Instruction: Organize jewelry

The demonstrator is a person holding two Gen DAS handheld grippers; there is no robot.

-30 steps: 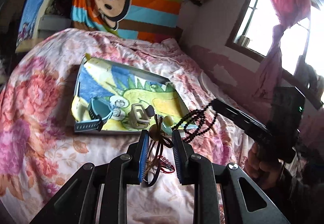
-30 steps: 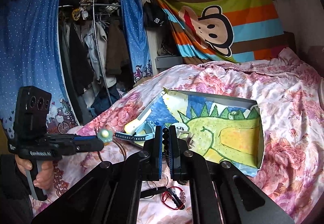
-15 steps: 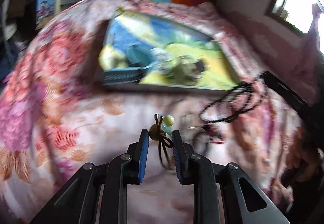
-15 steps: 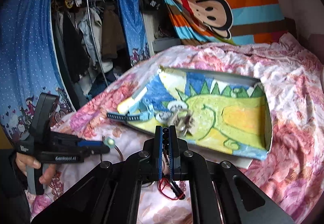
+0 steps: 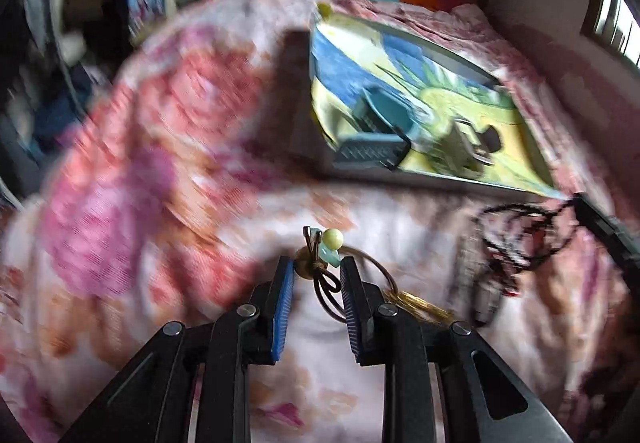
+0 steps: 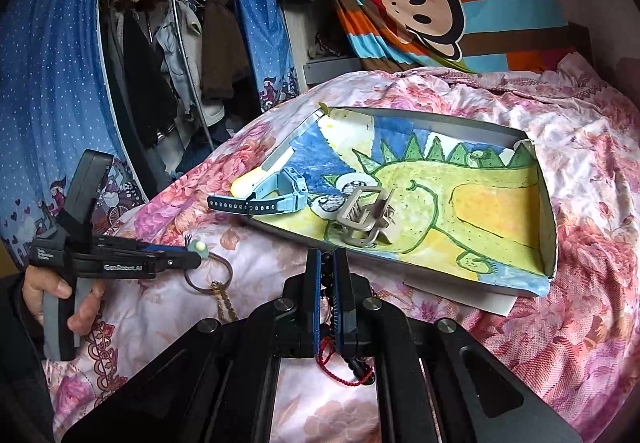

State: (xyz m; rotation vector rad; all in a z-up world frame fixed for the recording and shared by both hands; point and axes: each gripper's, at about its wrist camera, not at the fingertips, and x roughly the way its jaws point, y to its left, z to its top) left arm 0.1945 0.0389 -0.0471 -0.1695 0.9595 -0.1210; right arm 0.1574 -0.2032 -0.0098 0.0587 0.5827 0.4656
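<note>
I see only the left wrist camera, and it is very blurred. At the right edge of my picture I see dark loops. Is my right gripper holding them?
Observer: Yes. The right gripper is shut on a black bead string, just short of the near edge of the tray.
Operator: What lies in the tray? For me it is a smear.
Observer: A blue watch, its strap hanging out over the rim, and a grey hair claw beside it.
Operator: Is anything under the right gripper?
Observer: A red cord lies on the bedspread, partly hidden by the gripper.
</note>
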